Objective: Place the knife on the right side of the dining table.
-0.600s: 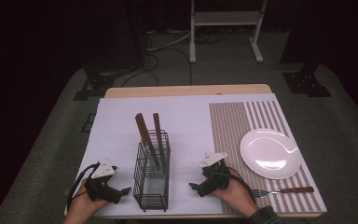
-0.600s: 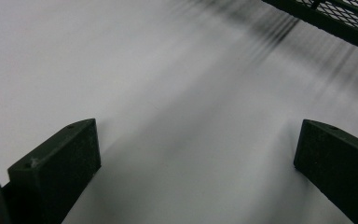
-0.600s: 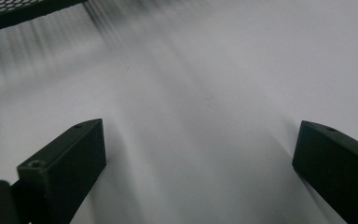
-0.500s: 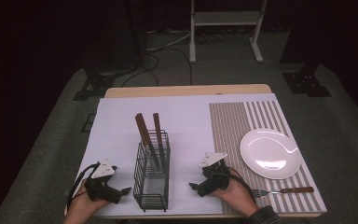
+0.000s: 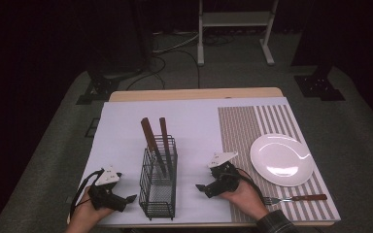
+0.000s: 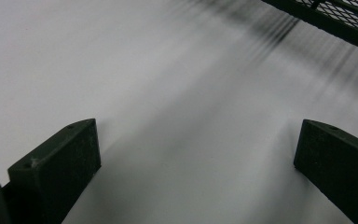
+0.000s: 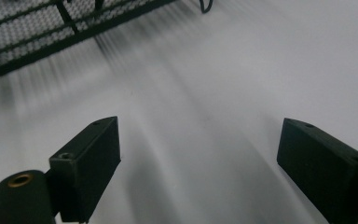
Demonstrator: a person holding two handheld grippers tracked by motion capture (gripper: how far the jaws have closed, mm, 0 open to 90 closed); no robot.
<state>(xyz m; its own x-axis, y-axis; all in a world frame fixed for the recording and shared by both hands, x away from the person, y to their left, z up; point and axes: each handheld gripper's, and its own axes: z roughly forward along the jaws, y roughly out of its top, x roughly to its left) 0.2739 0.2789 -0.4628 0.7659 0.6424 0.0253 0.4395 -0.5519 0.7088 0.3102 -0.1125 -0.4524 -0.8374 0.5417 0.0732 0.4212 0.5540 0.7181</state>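
Now both grippers, left (image 5: 128, 198) and right (image 5: 200, 187), rest wide open and empty on bare sheet (image 5: 194, 126), flanking the rack (image 5: 158, 194) near the front edge.

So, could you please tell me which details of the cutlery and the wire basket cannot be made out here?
- The two wooden-handled utensils in the wire basket: high view, their working ends sit behind the mesh, so their kind is unclear.
- The fork: high view, its tines are partly covered by the right hand.
- The basket: both gripper views, cut off by the top edge and blurred.
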